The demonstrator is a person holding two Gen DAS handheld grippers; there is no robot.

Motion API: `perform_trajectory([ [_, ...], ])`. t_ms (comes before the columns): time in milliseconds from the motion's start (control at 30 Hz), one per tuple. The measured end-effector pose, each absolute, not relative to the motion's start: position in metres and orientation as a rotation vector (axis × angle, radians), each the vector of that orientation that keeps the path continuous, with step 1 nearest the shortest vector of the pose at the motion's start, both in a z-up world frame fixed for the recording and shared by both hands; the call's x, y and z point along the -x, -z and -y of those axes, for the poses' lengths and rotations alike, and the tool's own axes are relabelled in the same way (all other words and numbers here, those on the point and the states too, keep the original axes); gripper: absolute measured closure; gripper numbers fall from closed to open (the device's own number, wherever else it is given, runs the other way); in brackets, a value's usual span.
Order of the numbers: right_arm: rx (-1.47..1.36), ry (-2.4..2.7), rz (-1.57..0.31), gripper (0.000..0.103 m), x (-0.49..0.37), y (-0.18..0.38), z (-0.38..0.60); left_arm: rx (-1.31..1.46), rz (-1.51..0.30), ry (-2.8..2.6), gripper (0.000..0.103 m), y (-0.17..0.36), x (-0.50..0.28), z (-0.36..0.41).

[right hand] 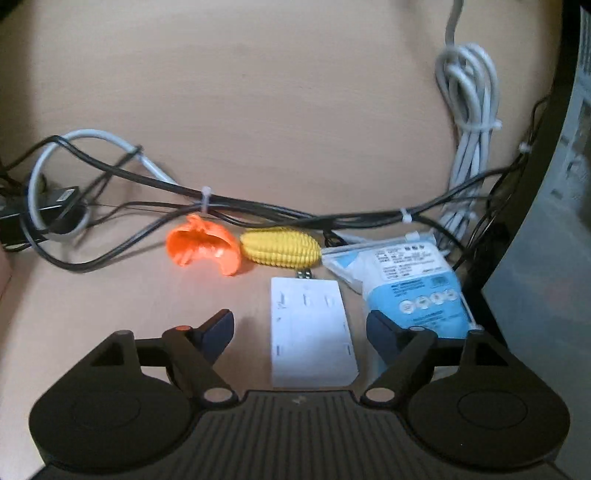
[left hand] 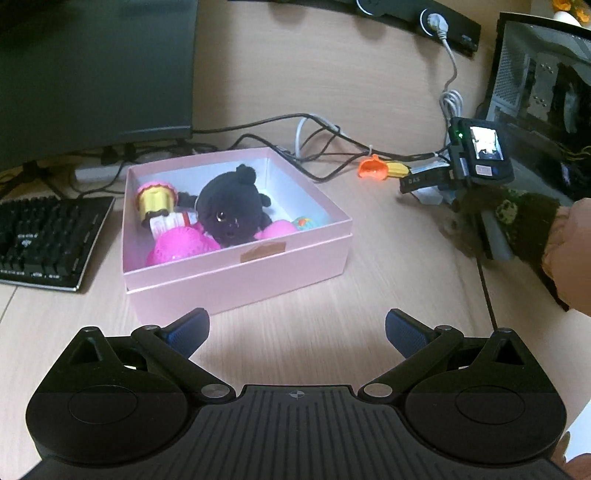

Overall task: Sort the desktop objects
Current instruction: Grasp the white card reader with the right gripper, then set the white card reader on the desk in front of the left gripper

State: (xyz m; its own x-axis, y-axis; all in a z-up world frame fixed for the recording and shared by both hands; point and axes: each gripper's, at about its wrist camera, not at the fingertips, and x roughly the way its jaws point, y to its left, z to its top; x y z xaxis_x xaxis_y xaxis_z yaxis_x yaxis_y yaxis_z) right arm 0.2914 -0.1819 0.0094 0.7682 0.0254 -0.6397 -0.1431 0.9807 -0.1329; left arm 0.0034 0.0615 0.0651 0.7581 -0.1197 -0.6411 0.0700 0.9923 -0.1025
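Observation:
A pink box (left hand: 258, 266) on the desk holds a black plush doll (left hand: 232, 210), a pink toy (left hand: 181, 243) and a gold-and-pink cupcake toy (left hand: 155, 199). My left gripper (left hand: 297, 328) is open and empty, just in front of the box. My right gripper (right hand: 299, 332) is open, its jaws on either side of a white card-like device (right hand: 310, 328). Beyond it lie an orange toy (right hand: 203, 247), a yellow toy corn (right hand: 280, 247) and a blue-and-white packet (right hand: 410, 284). The right gripper also shows in the left wrist view (left hand: 417, 182) at the right.
A black keyboard (left hand: 44, 240) and a dark monitor (left hand: 92, 74) stand left of the box. Black and grey cables (right hand: 258, 210) run across the desk behind the toys. A computer case (left hand: 543, 81) stands at the right. A power strip (left hand: 417, 14) lies at the back.

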Motion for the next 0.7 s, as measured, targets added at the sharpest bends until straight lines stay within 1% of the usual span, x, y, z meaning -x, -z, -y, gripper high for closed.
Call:
perform_trajectory([
  [33, 0.188, -0.101, -0.692, 0.030, -0.290, -0.008, 0.182, 0.075, -0.704, 0.106, 0.000, -0.064, -0.003, -0.061],
  [67, 0.191, -0.104, -0.695, 0.047, -0.290, -0.008, 0.182, 0.074, -0.703, 0.110, 0.000, -0.063, -0.003, -0.059],
  [100, 0.180, -0.112, -0.703, 0.055, -0.286, -0.009, 0.183, 0.070, -0.702, 0.112, 0.000, -0.061, -0.003, -0.058],
  [300, 0.112, -0.286, -0.704, 0.056, -0.217, -0.027, 0.184, -0.007, -0.738, 0.112, 0.000, -0.044, -0.010, -0.037],
  [433, 0.083, -0.593, -0.721, 0.056, -0.142, -0.043, 0.174, -0.032, -0.756, 0.159, 0.000, -0.036, -0.011, -0.022],
  [500, 0.062, -0.737, -0.730, 0.055, -0.121, -0.049, 0.171, -0.054, -0.770, 0.174, 0.000, -0.031, -0.011, -0.014],
  [567, 0.059, -0.772, -0.699, 0.045, -0.119, -0.059, 0.171, -0.073, -0.778, 0.180, 0.000, -0.027, -0.011, -0.009],
  [600, 0.056, -0.751, -0.672, 0.042, -0.124, -0.062, 0.170, -0.083, -0.782, 0.181, 0.000, -0.026, -0.010, -0.007],
  [700, 0.078, -0.598, -0.595, 0.041, -0.161, -0.065, 0.164, -0.093, -0.796, 0.186, 0.000, -0.024, -0.007, -0.008],
])
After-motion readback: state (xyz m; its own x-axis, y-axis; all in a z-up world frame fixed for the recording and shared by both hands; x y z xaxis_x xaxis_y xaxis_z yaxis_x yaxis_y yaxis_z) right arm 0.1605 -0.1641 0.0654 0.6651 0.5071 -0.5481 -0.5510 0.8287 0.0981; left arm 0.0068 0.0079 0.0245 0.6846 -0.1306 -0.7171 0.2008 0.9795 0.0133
